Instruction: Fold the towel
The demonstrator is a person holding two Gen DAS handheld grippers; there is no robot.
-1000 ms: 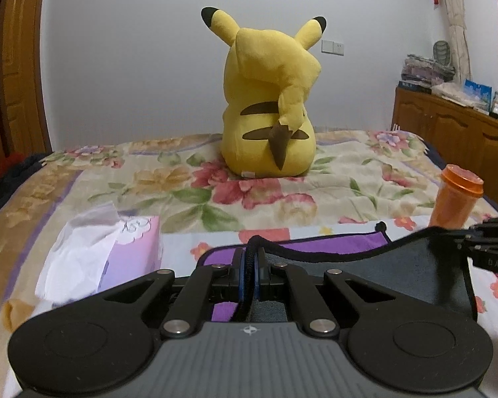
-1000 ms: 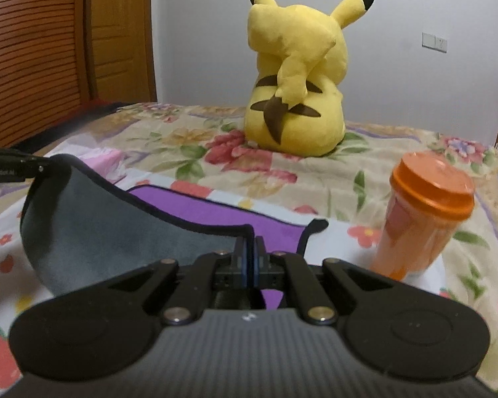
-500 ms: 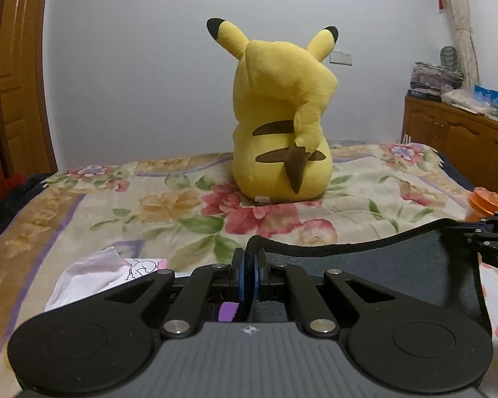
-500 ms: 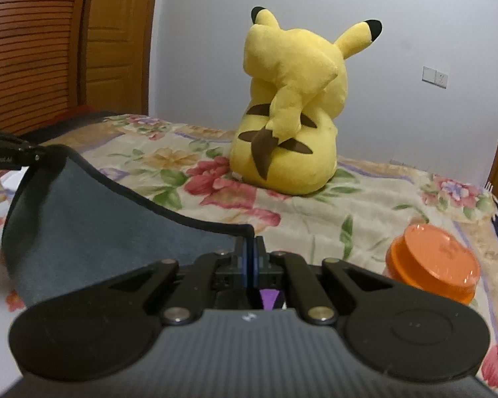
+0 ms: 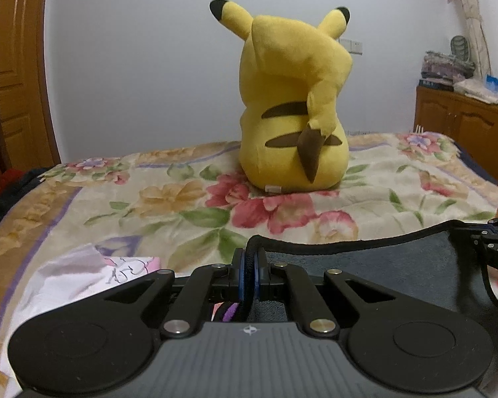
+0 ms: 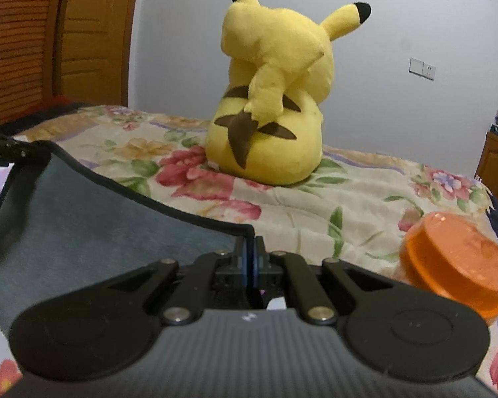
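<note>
Your towel point(image 5: 375, 265) is lifted off the floral bed point(image 5: 182, 199), grey side stretched between both tools. Left gripper point(image 5: 248, 265) is clamped on one corner, right gripper point(image 6: 250, 255) on the other, both level, pointing at the plush point(image 5: 292, 106) at 12 o'clock. Orange cup point(image 6: 455, 262) sits at 3 o'clock.

Grey terry-cloth towel with black piped edging point(image 5: 381, 265): lifted off the bed, top edge stretched in a shallow sag across the lower right of the left wrist view and the lower left of the right wrist view point(image 6: 83, 225). Purple underside glimpsed at bottom centre.
</note>
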